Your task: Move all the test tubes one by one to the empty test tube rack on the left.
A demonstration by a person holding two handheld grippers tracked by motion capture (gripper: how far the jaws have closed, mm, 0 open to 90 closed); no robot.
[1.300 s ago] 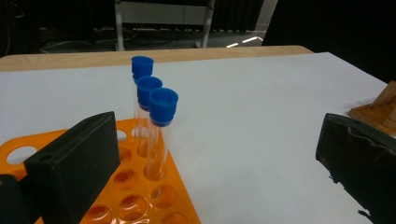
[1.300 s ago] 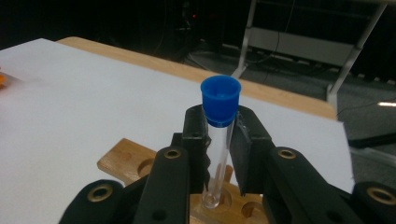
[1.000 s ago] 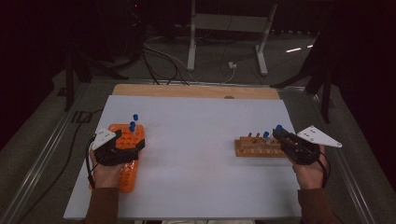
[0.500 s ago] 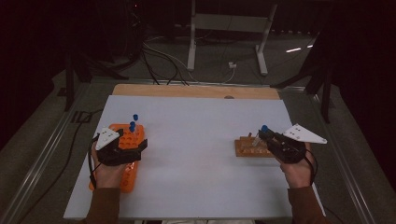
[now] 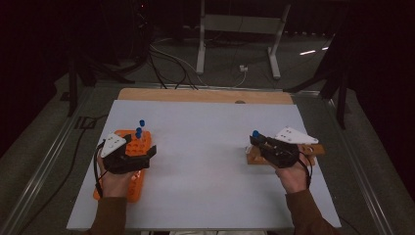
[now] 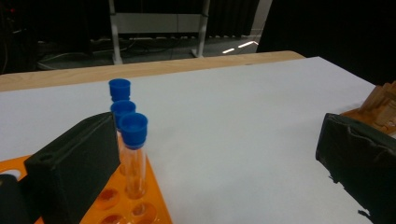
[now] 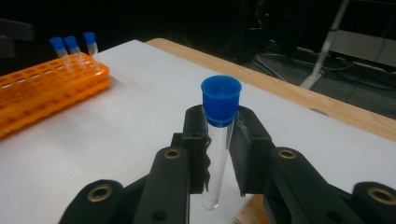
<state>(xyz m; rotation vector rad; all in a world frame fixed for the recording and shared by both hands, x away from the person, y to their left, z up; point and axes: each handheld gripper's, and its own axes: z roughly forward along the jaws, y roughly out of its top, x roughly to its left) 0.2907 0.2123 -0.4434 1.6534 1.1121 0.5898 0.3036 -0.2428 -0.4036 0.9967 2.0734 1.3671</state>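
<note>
Between right gripper (image 7: 219, 154) pads — you pinch blue-capped test tube (image 7: 217, 140) just under cap, upright. Thin, light, slippery, likely fragile — grip gently mid-body. Left gripper (image 6: 219, 158) jaws spread beside orange rack (image 6: 140, 205).

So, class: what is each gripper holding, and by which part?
Right gripper: clear blue-capped test tube, gripped just below its cap. Left gripper: nothing.

High view overhead, gripper views close, table (image 5: 205, 161) shared
</note>
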